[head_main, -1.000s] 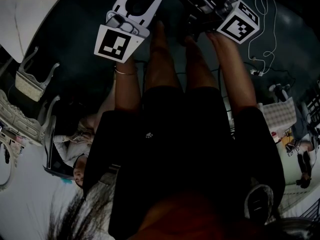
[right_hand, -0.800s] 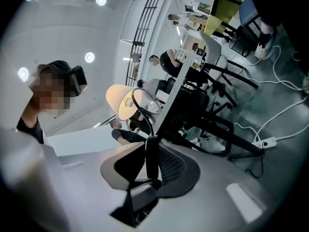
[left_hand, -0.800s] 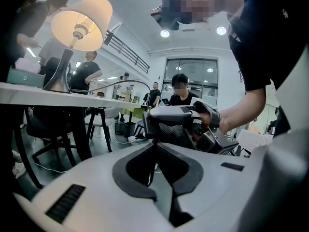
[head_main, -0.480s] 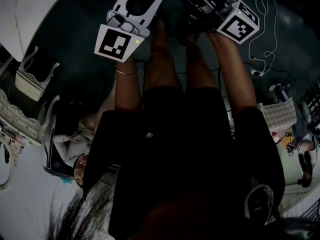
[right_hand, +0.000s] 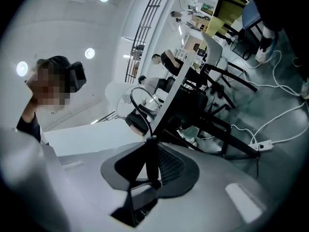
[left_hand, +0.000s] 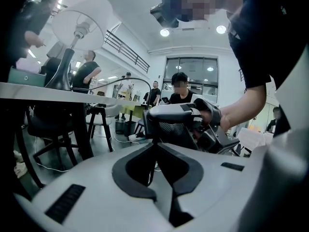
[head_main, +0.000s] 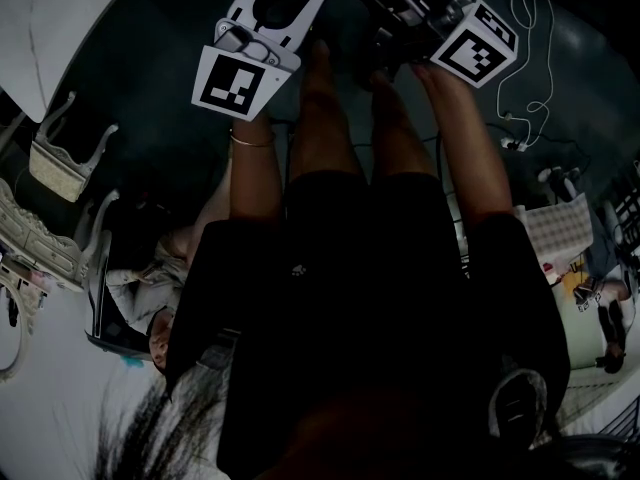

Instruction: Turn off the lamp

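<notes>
Low beneath the table edge point(left_hand: 48, 92), lamp point(left_hand: 72, 21) far left.
Left gripper point(left_hand: 155, 141) pinches the cord point(left_hand: 130, 78); right gripper point(right_hand: 151, 140), jaws just closing, clamps its switch point(right_hand: 151, 164); head view murky.

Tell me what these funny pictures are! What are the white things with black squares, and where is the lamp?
There is no robot here. A person holds a grabbing tool, called a gripper, in each hand. The cubes with black squares are parts of those tools.

One picture comes from a camera on the person's head. It looks down at their arms, legs and the floor. The other two come from small cameras that ride on each gripper and look along its jaws.

The left gripper view shows the lamp, with its white shade, standing on a table. The left gripper has its jaw tips together.

The right gripper has just been closing its jaws on the lamp's black cord. Maybe that is where the switch sits.
</notes>
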Action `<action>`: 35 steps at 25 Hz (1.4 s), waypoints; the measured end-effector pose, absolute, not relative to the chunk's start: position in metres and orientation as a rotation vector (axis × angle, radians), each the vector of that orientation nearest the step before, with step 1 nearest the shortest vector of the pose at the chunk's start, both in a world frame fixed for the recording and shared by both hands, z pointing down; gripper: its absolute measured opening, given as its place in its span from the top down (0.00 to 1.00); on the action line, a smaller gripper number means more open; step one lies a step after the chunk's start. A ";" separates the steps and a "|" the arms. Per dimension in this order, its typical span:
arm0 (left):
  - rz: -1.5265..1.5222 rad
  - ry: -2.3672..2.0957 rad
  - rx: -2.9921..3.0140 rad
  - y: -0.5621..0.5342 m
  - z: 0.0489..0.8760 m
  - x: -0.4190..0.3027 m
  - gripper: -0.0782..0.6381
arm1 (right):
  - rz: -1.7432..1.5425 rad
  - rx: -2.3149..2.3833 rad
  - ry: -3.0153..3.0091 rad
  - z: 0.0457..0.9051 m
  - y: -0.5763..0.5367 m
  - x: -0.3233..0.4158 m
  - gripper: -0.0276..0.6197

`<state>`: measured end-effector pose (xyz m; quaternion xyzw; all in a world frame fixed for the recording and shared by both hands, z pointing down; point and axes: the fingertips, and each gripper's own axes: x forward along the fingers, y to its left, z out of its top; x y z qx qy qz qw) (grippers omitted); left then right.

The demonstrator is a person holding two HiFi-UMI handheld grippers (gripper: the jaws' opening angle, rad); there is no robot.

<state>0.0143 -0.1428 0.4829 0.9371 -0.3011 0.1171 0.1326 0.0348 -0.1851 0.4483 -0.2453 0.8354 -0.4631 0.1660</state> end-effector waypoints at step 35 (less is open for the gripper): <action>0.289 -1.005 2.642 -0.162 0.489 -0.006 0.88 | -1.159 -0.952 2.553 0.520 -0.197 0.050 0.86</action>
